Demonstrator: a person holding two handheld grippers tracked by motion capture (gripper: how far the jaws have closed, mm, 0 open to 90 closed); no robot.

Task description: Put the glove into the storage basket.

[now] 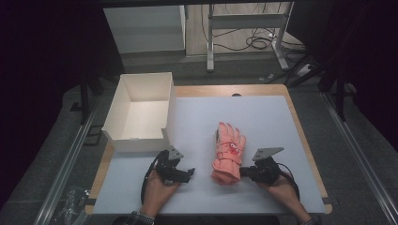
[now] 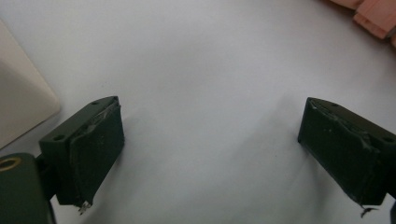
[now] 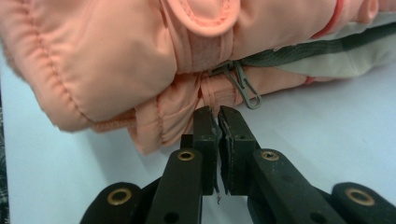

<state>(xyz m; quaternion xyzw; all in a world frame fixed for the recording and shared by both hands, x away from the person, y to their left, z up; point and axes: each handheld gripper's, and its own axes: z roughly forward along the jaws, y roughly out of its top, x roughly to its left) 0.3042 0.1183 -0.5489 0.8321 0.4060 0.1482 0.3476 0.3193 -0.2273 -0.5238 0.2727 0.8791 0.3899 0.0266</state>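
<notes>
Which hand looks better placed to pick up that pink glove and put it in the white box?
Right. The right claw is shut, its tips at the glove cuff. The left claw stands open over bare mat, apart from the glove, nearer the box.

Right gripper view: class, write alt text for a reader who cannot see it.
Shut black tongs meet the lower edge of a salmon-pink glove lying on a pale table. A small grey clip hangs from the glove just above them.
</notes>
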